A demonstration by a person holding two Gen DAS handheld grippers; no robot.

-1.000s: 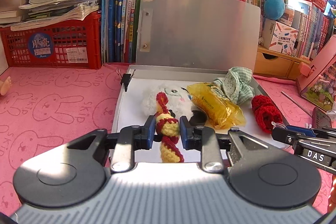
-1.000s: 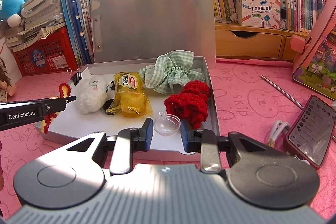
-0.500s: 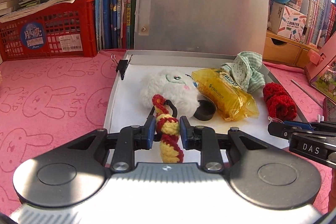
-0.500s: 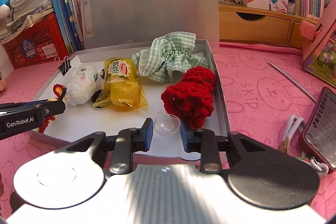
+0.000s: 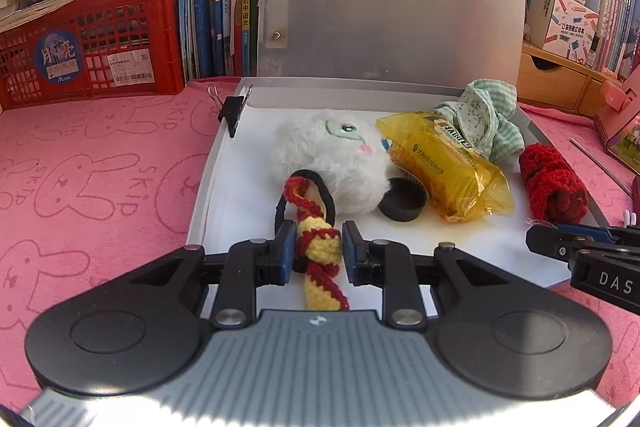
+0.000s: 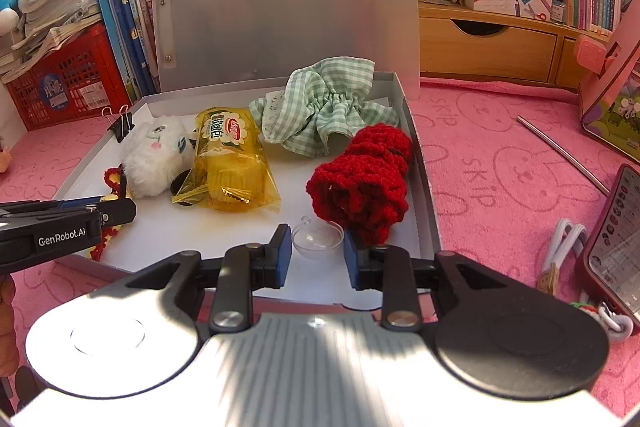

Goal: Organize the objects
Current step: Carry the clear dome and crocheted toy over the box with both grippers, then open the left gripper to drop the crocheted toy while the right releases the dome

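Observation:
An open grey box (image 5: 200, 203) (image 6: 424, 163) lies on the pink cloth with its lid upright. My left gripper (image 5: 316, 254) is shut on a red and yellow crochet hair tie (image 5: 318, 247) over the box's front left. My right gripper (image 6: 316, 251) is shut on a clear plastic half-dome (image 6: 318, 238) over the box's front right, beside a red crochet piece (image 6: 364, 183). In the box lie a white fluffy toy (image 5: 332, 159), a yellow snack pack (image 5: 444, 171), a black cap (image 5: 402, 205) and a green checked scrunchie (image 6: 324, 107).
A black binder clip (image 5: 230, 107) grips the box's left wall. A red crate (image 5: 88, 43) and upright books stand at the back left. A wooden drawer unit (image 6: 488, 43), a metal straw (image 6: 560, 151), a phone (image 6: 616, 239) and a white cable (image 6: 560, 255) are on the right.
Both grippers have moved forward and lower over the box, each with its object held. The hair tie now hangs close to the white toy.

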